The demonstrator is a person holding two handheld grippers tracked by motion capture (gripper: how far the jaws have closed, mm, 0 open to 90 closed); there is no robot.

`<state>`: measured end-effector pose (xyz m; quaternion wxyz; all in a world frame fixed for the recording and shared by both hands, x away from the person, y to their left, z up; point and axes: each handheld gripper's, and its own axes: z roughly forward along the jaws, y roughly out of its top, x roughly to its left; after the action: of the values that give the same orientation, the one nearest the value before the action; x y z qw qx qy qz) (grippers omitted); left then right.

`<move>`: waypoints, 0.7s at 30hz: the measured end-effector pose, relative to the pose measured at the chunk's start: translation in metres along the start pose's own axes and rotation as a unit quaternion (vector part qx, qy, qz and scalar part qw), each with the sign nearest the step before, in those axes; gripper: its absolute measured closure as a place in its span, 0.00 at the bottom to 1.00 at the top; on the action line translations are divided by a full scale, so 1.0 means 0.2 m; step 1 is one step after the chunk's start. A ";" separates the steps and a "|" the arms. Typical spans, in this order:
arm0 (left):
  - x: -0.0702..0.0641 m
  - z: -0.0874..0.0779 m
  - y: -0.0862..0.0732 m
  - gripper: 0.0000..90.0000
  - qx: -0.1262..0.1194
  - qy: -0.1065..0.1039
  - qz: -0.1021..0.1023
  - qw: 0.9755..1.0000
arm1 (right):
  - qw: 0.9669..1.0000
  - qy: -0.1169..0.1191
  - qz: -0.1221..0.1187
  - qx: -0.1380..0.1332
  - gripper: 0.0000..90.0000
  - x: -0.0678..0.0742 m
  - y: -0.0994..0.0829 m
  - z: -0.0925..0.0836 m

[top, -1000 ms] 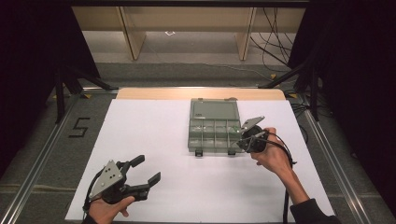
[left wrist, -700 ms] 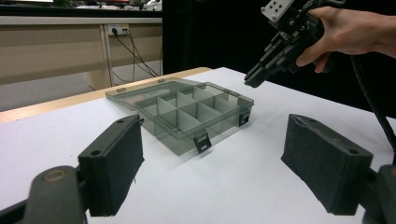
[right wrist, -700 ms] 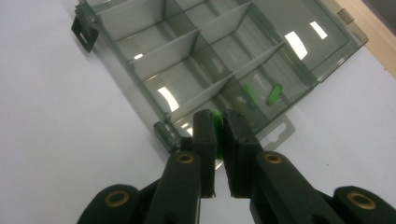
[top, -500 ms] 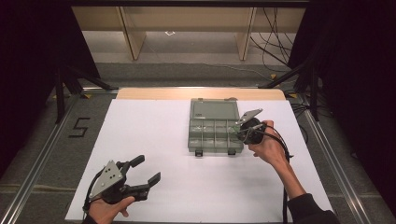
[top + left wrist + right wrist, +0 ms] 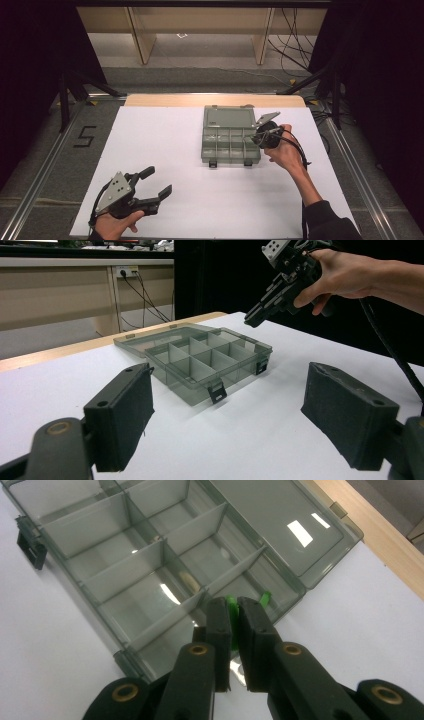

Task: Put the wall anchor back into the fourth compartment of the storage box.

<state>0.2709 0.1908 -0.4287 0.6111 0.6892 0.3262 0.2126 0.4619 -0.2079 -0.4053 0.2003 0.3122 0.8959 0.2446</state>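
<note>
the right gripper (image 5: 234, 617), jaws clamped on a green piece (image 5: 230, 605), hovers at the open compartment box's (image 5: 231, 142) right edge; left gripper (image 5: 152, 186) jaws gape over bare counter (image 5: 165, 140).

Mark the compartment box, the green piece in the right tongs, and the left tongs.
compartment box (image 5: 231, 145): high view, on a divider in the tray's middle.
green piece (image 5: 231, 605): right gripper view, on the tip poking out between the shut pads.
left tongs (image 5: 156, 182): high view, midway between the two open fingertips.

Overhead light fell evenly on the white table (image 5: 200, 150); surroundings stayed dark. Two bright rectangular glare patches sat on the clear lid (image 5: 295, 535) of the box. The near jaws were soft in both gripper views. High view was slightly grainy.
</note>
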 end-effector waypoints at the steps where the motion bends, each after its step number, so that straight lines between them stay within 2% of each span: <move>1: 0.00 0.00 0.00 0.22 0.000 0.000 0.000 1.000 | 1.000 -0.003 -0.001 -0.002 0.94 0.00 0.00 0.01; 14: 0.00 0.01 0.00 0.22 -0.006 -0.005 -0.001 1.000 | 1.000 -0.009 0.007 -0.004 0.94 -0.06 0.03 0.06; 21: 0.00 0.00 0.00 0.22 0.000 -0.001 0.002 1.000 | 1.000 -0.010 0.011 -0.008 0.94 -0.08 0.06 0.08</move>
<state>0.2707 0.1911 -0.4285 0.6109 0.6898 0.3247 0.2133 0.4875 -0.2055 -0.4086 0.2092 0.3230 0.8883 0.2508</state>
